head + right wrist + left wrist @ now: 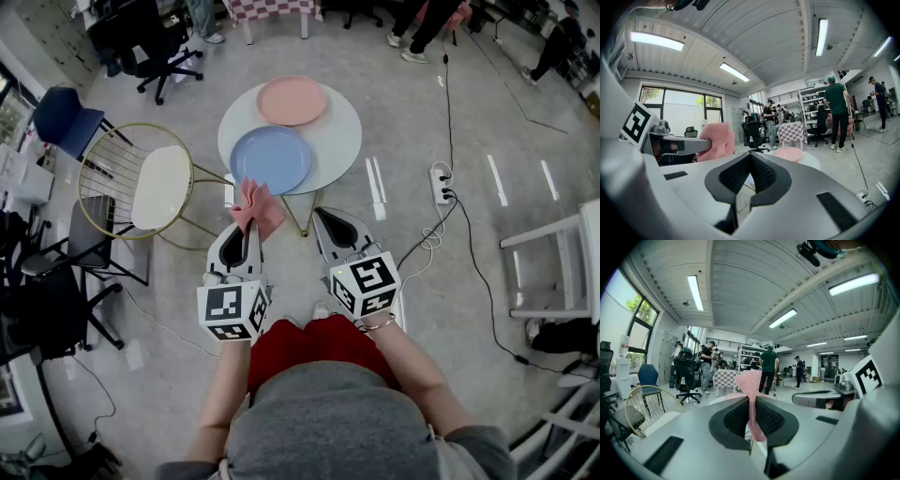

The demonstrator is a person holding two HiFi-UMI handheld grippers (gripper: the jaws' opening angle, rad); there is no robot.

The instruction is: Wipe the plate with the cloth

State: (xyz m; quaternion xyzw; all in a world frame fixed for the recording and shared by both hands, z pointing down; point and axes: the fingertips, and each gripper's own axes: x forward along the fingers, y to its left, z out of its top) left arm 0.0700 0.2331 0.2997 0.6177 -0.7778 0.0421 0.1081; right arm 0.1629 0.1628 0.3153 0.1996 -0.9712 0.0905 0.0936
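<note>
A pink cloth (256, 207) sticks out of my left gripper (247, 230), which is shut on it just short of the round white table (342, 141). In the left gripper view the cloth (752, 399) is pinched between the jaws and fans out above them. A blue plate (270, 159) lies on the table's near side, a pink plate (292, 100) on its far side. My right gripper (330, 225) is shut with nothing in it, held beside the left one. The right gripper view shows the pink plate (787, 154) and the cloth (715, 141) at its left.
A gold wire chair with a white seat (159, 186) stands left of the table. A black office chair (150, 42) and a blue chair (66, 120) are farther left. A power strip (441, 184) and cables lie on the floor to the right. People stand at the back.
</note>
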